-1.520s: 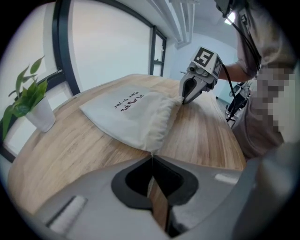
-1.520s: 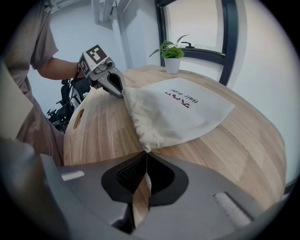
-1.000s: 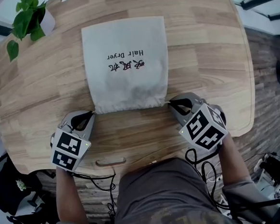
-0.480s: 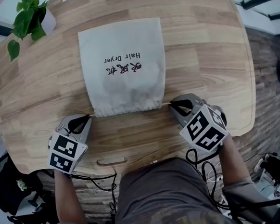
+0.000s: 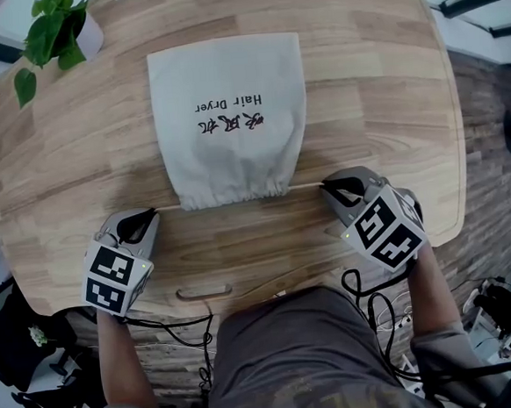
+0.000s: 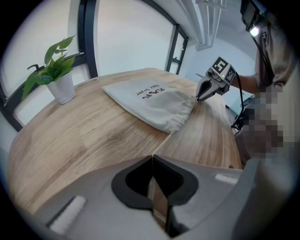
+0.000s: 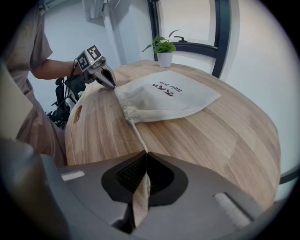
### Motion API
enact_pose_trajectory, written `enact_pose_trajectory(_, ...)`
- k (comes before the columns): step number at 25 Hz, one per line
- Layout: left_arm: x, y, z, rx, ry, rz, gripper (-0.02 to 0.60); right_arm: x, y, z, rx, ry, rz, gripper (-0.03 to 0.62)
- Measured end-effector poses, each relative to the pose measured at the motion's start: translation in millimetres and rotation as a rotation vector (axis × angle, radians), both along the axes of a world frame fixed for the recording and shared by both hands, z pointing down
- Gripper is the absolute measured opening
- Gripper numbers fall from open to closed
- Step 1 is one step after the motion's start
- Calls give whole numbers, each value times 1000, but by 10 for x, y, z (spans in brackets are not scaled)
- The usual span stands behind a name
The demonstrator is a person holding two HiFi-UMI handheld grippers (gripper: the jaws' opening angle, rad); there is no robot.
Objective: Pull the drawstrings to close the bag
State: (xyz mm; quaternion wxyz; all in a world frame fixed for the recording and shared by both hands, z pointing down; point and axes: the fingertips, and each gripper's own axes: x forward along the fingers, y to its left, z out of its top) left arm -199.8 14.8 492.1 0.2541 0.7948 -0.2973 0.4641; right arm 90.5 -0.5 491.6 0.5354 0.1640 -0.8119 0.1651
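Note:
A cream cloth bag printed "Hair Dryer" lies flat on the wooden table. Its mouth faces me and is puckered into gathers. A thin drawstring runs out from each side of the mouth. My left gripper is shut on the left drawstring, which is taut back to the bag. My right gripper is shut on the right drawstring, also stretched straight from the bag. Both grippers sit low over the table, one on each side of the mouth.
A potted green plant stands at the table's far left corner. A handle slot is cut near the front edge, just before my body. Cables and chair bases lie on the floor beyond the table's sides.
Both grippers have moved outward, away from the bag's mouth. More string shows on each side and the mouth has drawn narrower and more gathered.

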Motion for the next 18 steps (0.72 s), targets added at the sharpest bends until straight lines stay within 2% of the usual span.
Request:
enact_pose_trajectory(9,-183,38,15,-23,-23,-28,6,96,-13,24,-15,-2,4,35)
enact_pose_trajectory(18,-209,12,-25,2,-54,-21,6,166,-19,9,-19,-12,2,35)
